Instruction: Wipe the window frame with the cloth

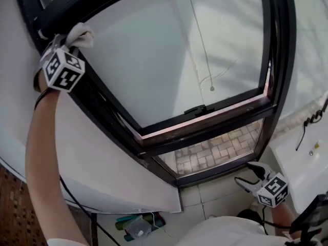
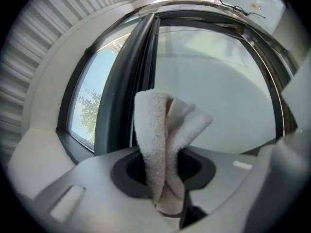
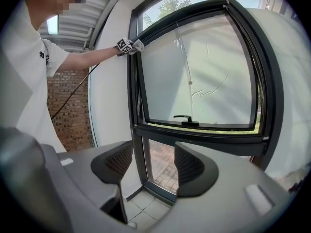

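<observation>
- the left tongs (image 1: 69,41) are raised on an outstretched arm (image 1: 43,152) to the upper left corner of the window frame (image 1: 102,106). their marker cube (image 1: 62,69) faces the head camera.
- in the left gripper view the left tongs (image 2: 163,174) are closed on the cloth (image 2: 163,130). the pale terry cloth is pinched low between the two jaws, and its folded end stands up past them.
- from the head view the cloth (image 1: 82,35) bunches out beyond the jaw tips and lies against the dark bar of the frame.
- the right gripper view shows the same spot from afar: the cloth (image 3: 137,45) and left tongs (image 3: 131,45) sit at the top left corner of the window frame (image 3: 133,91).
- behind the cloth in the left gripper view, the dark window frame (image 2: 131,72) runs upward, with a frosted pane (image 2: 218,81) to its right.
- the right tongs (image 1: 245,172) hang low near the frame's lower right corner, well apart from the cloth.
- in the right gripper view the right tongs (image 3: 153,166) stand wide apart with nothing between the jaws; only the frame's lower bar and the tiled floor (image 3: 146,205) show through the gap.
- a dark handle (image 1: 199,109) sits on the sash's bottom edge, below the frosted pane (image 1: 169,50).
- a brick wall (image 3: 73,115) stands left of the white wall beside the frame.
</observation>
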`<state>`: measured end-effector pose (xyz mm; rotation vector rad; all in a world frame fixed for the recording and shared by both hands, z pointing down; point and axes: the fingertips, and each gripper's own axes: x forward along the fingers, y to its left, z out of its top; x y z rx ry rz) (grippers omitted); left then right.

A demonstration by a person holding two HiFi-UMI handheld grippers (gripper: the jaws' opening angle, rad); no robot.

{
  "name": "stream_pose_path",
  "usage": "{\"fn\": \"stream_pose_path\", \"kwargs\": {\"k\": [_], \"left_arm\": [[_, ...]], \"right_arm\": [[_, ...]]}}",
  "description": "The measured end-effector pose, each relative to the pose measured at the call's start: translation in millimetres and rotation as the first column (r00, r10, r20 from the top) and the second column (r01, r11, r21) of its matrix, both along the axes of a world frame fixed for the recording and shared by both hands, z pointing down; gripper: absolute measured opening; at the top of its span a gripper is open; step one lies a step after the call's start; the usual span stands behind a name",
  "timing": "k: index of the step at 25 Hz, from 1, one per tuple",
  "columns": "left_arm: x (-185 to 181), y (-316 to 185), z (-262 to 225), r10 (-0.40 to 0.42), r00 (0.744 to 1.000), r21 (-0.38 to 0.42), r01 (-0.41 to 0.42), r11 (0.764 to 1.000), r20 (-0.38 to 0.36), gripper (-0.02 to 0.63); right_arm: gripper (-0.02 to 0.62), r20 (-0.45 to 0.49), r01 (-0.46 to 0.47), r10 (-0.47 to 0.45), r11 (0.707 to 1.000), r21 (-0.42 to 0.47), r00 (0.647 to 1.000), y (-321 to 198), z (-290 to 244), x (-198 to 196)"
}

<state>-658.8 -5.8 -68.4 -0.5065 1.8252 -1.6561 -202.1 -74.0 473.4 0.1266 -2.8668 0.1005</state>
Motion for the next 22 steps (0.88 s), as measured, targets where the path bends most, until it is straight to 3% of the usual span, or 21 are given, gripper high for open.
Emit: {"fn": "stream_pose_path", "kwargs": {"k": [6,11,14,17,22], "left_arm": [[48.2,30.5,37.3,0.124,0.989,0.067,-0.118,0.991,-0.079,0.133],[131.3,70.0,108.2,0.278,0.945,0.15,-0.254,0.955,-0.171,0.133],[197.6,90.6,161.5,0.385,0.89,0.222,-0.335,0.915,-0.244,0.135],[277.5,105.6,225.4,0.489,0.803,0.319,-0.391,0.863,-0.34,0.135],[395.0,124.7,327.3,0.493,0.703,0.392,-0.319,0.863,-0.512,0.135]], "right_arm": [[0.273,-0.059,-0.035,0.033,0.999,-0.031,0.998,14.1,7.6,30.9],[0.273,-0.058,-0.023,0.022,1.0,-0.016,0.998,20.6,0.1,53.1],[0.273,-0.044,0.016,-0.016,1.0,-0.002,0.999,14.8,-7.0,70.2],[0.273,-0.037,0.04,-0.04,0.999,0.004,0.999,11.8,-11.3,109.0],[0.262,-0.013,0.032,-0.032,0.999,-0.001,0.999,1.4,-6.5,186.5]]}}
